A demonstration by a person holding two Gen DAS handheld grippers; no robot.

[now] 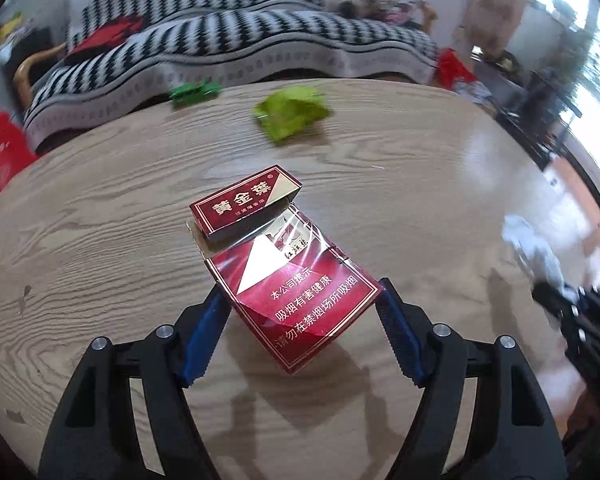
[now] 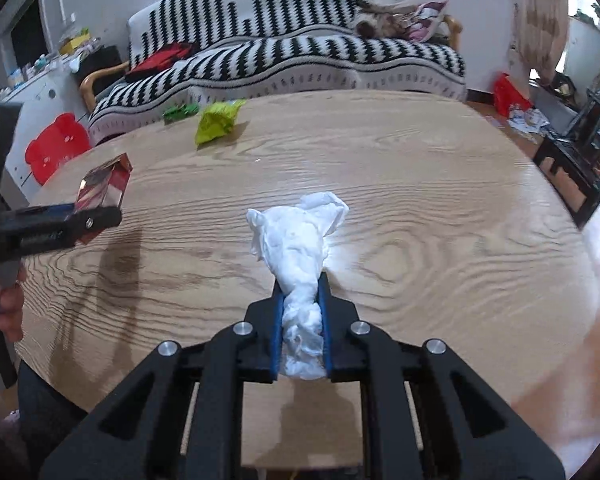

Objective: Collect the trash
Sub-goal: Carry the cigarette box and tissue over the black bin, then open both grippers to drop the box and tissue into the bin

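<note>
In the left wrist view, our left gripper (image 1: 302, 312) has its blue-padded fingers (image 1: 202, 340) clamped on the lower half of a red cigarette pack (image 1: 300, 300), one pad on each long side, with the pack tilted and lifted off the tabletop (image 1: 100, 240). The pack's hinged lid (image 1: 246, 204) stands open beyond the fingertips, near the centre of the frame, and loose cellophane glints below it. Farther up the frame, well apart from the pack, a crumpled yellow-green wrapper (image 1: 292, 114) lies on the wood, and a smaller green wrapper (image 1: 194, 92) sits to its left at the far edge.

In the right wrist view, our right gripper (image 2: 302, 320) has its fingers (image 2: 277, 332) pressed together on a twisted white tissue (image 2: 300, 240). The tissue's narrow end is squeezed between the pads, low in the centre of the frame, and its fluffed end spreads past the fingertips just over the tabletop (image 2: 420, 220). At the left edge the other gripper shows with the red pack, its fingers seen side-on. The yellow-green wrapper (image 2: 216, 122) and the green wrapper (image 2: 180, 112) lie in the upper left-centre, near the far rim. Behind the tabletop stands a sofa (image 2: 300, 52) under a black-and-white zigzag cover.
</note>
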